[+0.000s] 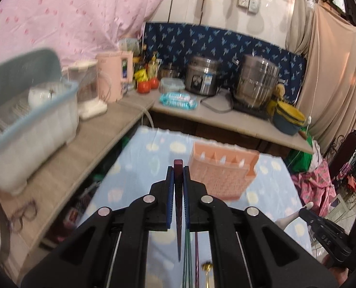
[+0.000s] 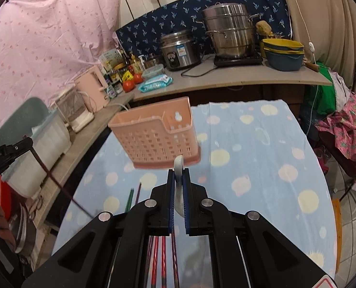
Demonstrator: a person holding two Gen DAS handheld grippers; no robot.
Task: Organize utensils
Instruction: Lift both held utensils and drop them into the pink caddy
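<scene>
While my left gripper (image 1: 178, 170) pinches a dark red chopstick (image 1: 178, 206) upright-ish, the pink utensil caddy (image 1: 222, 172) stands just ahead and right on the blue spotted tablecloth (image 1: 139, 158). Over on the right wrist view, my right gripper (image 2: 178, 175) is clamped on a white spoon (image 2: 178, 187), caddy (image 2: 154, 136) just ahead, slightly left.

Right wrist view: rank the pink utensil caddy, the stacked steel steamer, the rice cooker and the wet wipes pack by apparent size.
1. pink utensil caddy, but it is nearest the camera, so its lead is unsure.
2. stacked steel steamer.
3. rice cooker, clearly smaller than the steamer.
4. wet wipes pack, smallest.
</scene>
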